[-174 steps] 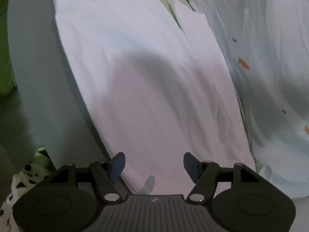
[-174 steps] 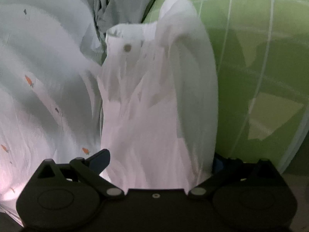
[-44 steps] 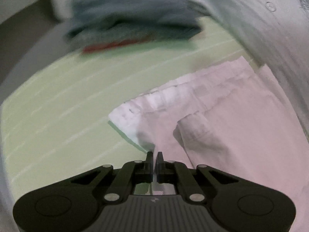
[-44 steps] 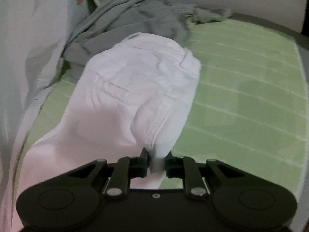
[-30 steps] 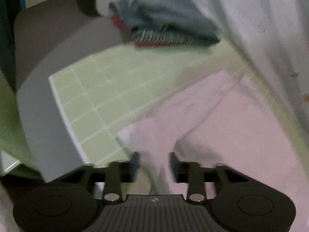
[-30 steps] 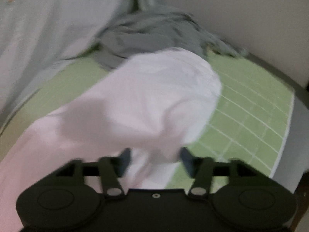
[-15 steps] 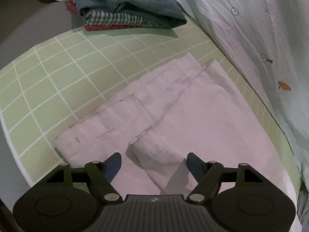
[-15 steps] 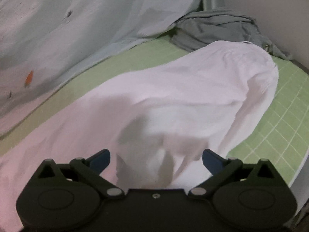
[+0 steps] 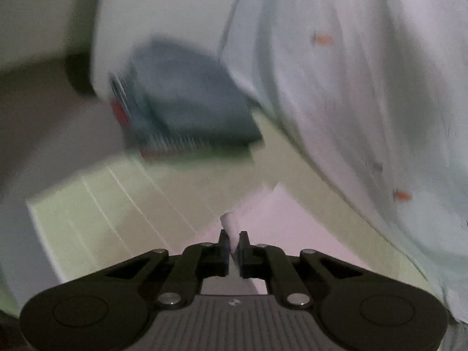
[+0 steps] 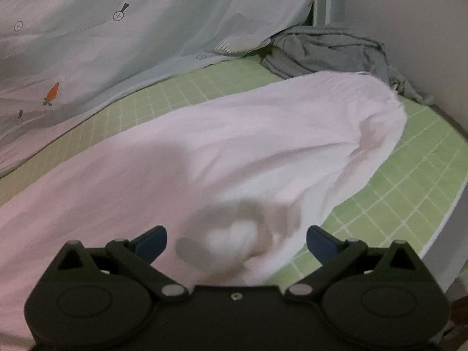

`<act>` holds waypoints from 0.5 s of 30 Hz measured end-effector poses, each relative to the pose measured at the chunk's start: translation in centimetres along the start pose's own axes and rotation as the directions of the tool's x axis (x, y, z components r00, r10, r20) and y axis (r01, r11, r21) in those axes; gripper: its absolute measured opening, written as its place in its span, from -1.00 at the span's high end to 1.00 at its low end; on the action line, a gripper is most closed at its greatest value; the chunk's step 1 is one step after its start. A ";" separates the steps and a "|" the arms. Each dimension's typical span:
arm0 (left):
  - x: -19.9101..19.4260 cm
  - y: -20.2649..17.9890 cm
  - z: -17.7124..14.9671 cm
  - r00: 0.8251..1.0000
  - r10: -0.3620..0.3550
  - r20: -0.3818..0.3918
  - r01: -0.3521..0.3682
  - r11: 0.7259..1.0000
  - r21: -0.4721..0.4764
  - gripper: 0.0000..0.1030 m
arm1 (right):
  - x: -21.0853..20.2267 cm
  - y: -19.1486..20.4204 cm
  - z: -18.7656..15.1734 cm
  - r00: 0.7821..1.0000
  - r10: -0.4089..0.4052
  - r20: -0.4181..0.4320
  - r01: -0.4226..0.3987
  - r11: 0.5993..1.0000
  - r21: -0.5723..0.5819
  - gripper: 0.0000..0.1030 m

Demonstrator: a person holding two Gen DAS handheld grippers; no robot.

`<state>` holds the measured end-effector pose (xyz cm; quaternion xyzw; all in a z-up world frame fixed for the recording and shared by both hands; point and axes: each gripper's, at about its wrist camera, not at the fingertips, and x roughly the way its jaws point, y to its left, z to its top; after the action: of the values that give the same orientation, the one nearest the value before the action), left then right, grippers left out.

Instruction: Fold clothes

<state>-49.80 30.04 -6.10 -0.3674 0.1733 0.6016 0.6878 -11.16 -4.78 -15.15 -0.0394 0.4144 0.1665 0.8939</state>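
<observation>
Mid-fold, more to do. White garment [image 10: 234, 152] lies on green sheet [image 10: 409, 181], bunched at far end. Left gripper [image 9: 233, 244] just clamped onto its edge; right gripper [image 10: 237, 238] wide, holding nothing. Folded pile [image 9: 187, 102] sits behind; grey clothes [image 10: 330, 52] unfolded.

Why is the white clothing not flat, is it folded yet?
Not yet. The white garment lies spread and rumpled across the green mat, one end humped up, no neat fold showing.

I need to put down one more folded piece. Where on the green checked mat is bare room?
Bare mat lies right of the white garment, toward the edge. A narrow strip runs between it and the carrot-print sheet. The grey pile crowds the far corner.
</observation>
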 end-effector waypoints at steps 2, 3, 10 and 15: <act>1.7 1.1 -1.1 0.996 0.080 -0.033 -0.079 0.996 0.046 0.85 | 0.2 0.0 -0.3 1.000 -0.008 -0.009 0.008 1.000 -0.004 -1.00; 3.3 1.8 -2.1 0.990 0.110 -0.089 -0.106 0.993 0.048 0.85 | 0.6 0.0 -0.4 1.000 -0.007 -0.022 0.007 1.000 -0.002 -1.00; 6.0 4.9 -5.6 0.959 0.162 -0.231 -0.180 0.982 -0.056 0.54 | 1.6 1.3 0.0 0.999 -0.002 -0.042 0.001 0.999 -0.037 -1.00; 5.8 5.0 -4.7 0.957 0.174 -0.233 -0.195 0.978 -0.073 0.11 | 1.8 3.4 0.7 0.999 0.040 -0.004 -0.041 0.992 -0.121 -1.00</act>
<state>-52.36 30.78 -14.72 -0.4479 0.2548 0.6252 0.5862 -10.72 -0.93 -15.77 -0.0850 0.4050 0.2093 0.8860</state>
